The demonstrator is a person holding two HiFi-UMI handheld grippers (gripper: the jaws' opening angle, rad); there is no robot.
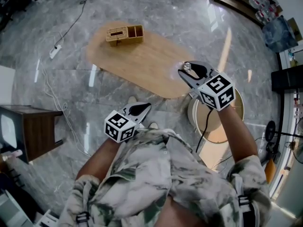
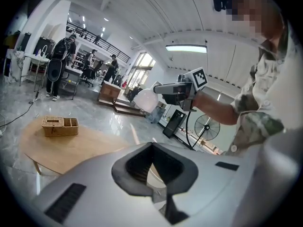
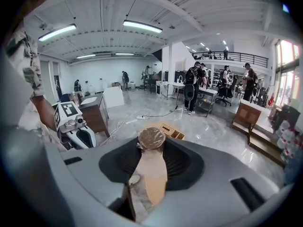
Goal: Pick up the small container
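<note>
The small container (image 1: 187, 66) is round with a shiny film lid. My right gripper (image 1: 186, 70) is shut on it and holds it in the air over the right end of the oval wooden table (image 1: 137, 60). In the right gripper view the container (image 3: 151, 137) sits pinched between the tips of my right gripper (image 3: 151, 144), lid facing the camera. My left gripper (image 1: 142, 109) hangs low by the person's body, over the floor in front of the table. Its jaws meet at the tips, with nothing between them (image 2: 151, 144).
A wicker basket (image 1: 124, 34) with compartments stands at the table's far left end. A round white stand (image 1: 222, 122) is under the right arm. A dark wooden cabinet (image 1: 33, 126) is at the left, and a power strip (image 1: 55, 51) with a cable lies on the marble floor. People (image 3: 193, 86) stand far off.
</note>
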